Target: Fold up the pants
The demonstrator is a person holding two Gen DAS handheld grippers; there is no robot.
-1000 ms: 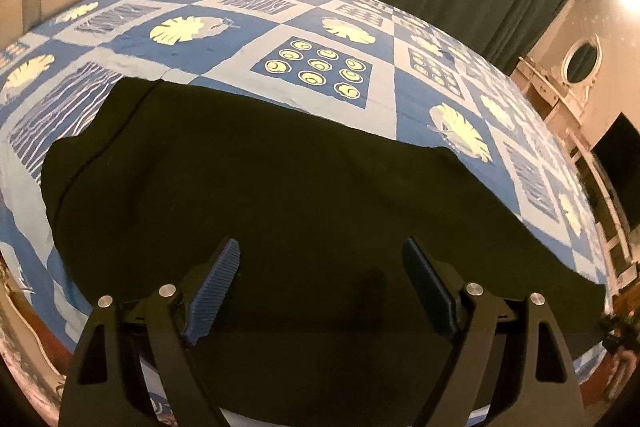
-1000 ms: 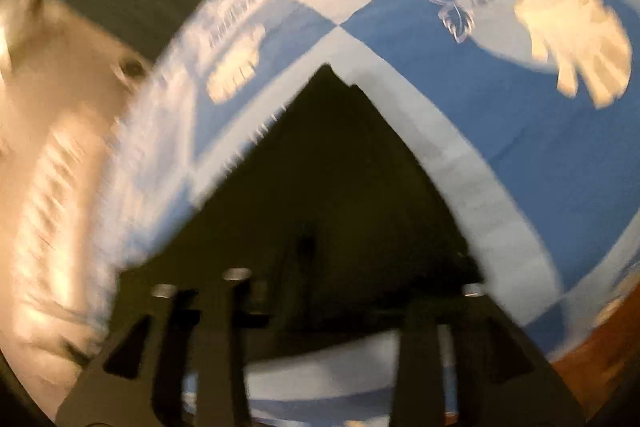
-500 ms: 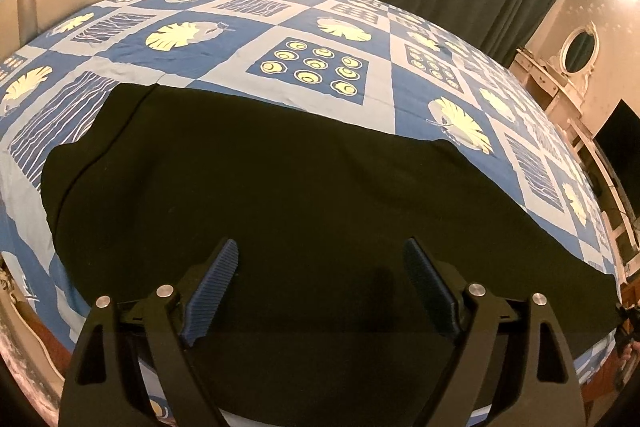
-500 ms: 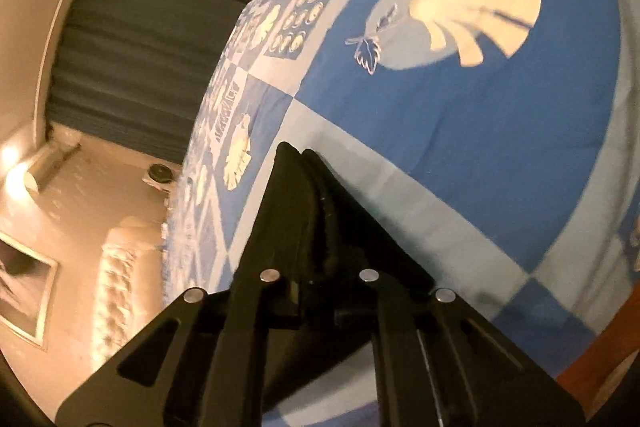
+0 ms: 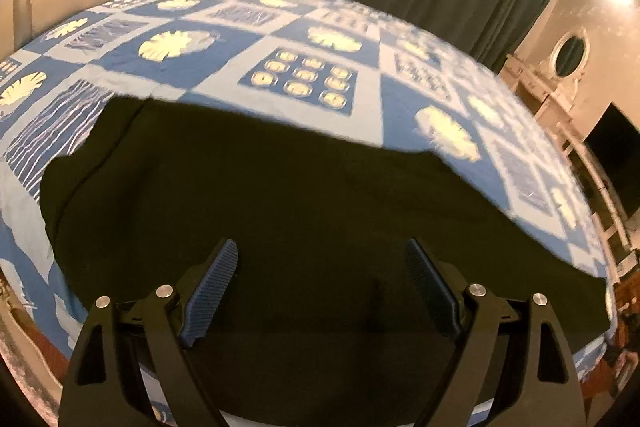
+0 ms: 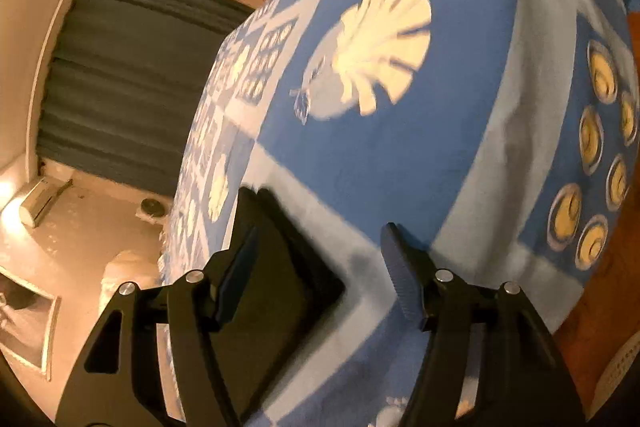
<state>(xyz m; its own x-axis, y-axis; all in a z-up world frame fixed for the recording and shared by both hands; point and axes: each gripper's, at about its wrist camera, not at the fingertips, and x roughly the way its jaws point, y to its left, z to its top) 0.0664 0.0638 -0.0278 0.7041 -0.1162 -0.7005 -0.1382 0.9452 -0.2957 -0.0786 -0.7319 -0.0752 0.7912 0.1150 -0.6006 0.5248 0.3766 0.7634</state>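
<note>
Two views, both motion-blurred. Bed [image 5: 372, 115] with blue patterned cover fills each; its near edge is cut off behind the gripper bodies. Black pants [image 5: 280, 219] lie flat across the cover, near hem hidden under the left gripper [image 5: 322, 287], detail lost in the dark fabric. Only the left view shows their full spread; the right shows one corner [image 6: 280, 267]. Left jaws wide apart, above the cloth, holding nothing. Right gripper [image 6: 320, 267] jaws have just been opening; pants corner between them, unpinched.
</note>
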